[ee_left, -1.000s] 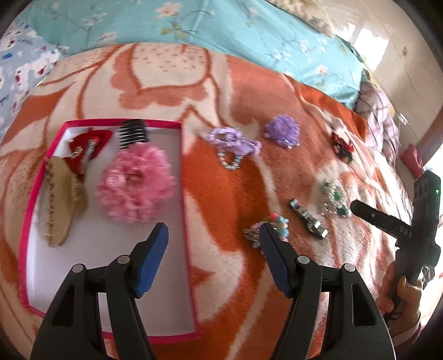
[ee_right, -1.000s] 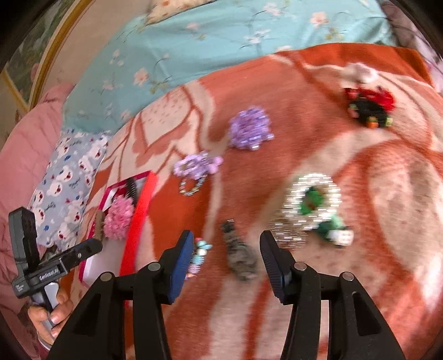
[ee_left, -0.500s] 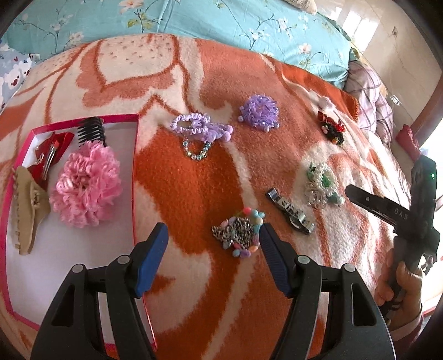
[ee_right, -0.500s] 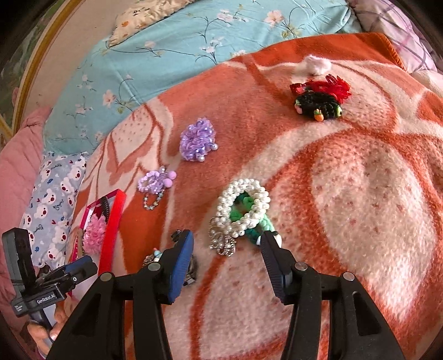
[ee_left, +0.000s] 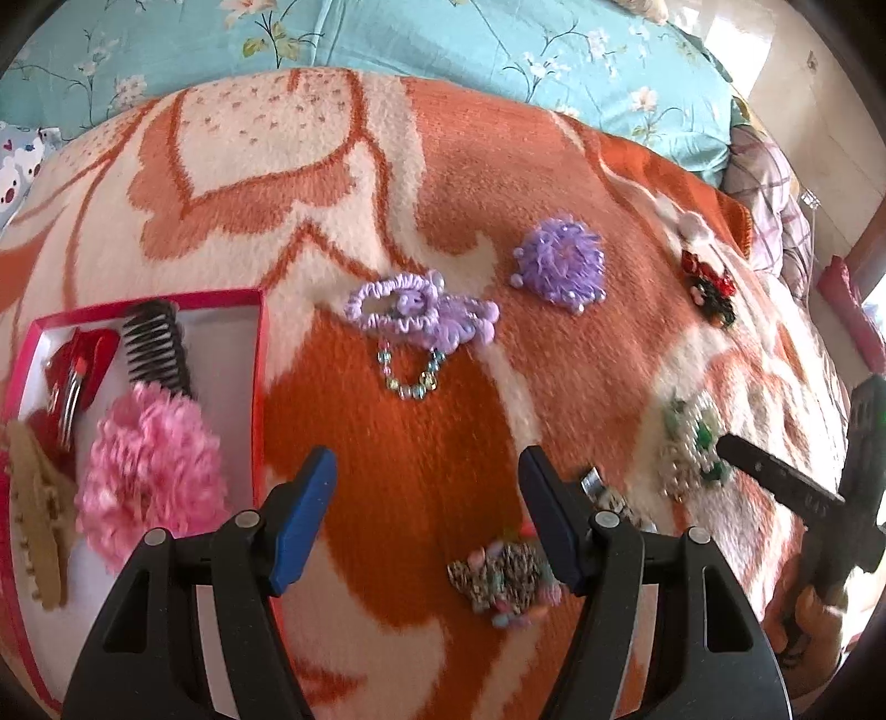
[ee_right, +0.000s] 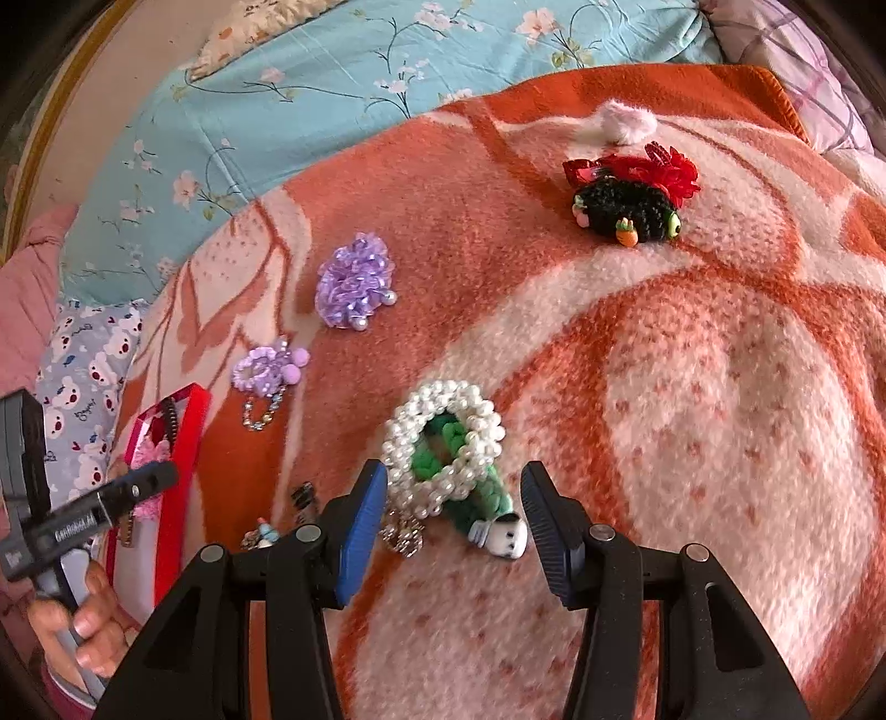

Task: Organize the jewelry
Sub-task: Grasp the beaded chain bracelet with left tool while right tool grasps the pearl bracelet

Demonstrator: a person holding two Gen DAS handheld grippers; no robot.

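A pink-rimmed white box (ee_left: 260, 354) at the left holds a pink flower scrunchie (ee_left: 149, 476), a black comb (ee_left: 155, 343), a red clip (ee_left: 77, 371) and a tan claw clip (ee_left: 39, 526). My left gripper (ee_left: 426, 515) is open and empty over the orange blanket, right of the box; a beaded multicolour clip (ee_left: 504, 576) lies by its right finger. My right gripper (ee_right: 451, 520) is open, with a pearl ring and green hair tie (ee_right: 443, 443) between its fingers. Loose on the blanket lie a purple scrunchie with bead chain (ee_left: 415, 315), a purple pompom (ee_left: 562, 266) and a red-black piece (ee_right: 631, 199).
A metal barrette (ee_left: 609, 498) lies behind my left gripper's right finger. A turquoise floral sheet (ee_left: 443, 44) borders the blanket at the back, with a bear-print pillow (ee_right: 83, 376) to the left. A small pink fluff (ee_right: 626, 122) sits near the blanket's far edge.
My left gripper has moved right, away from the box, over the blanket. My right gripper has moved right and forward, from the barrette to the pearl and green piece.
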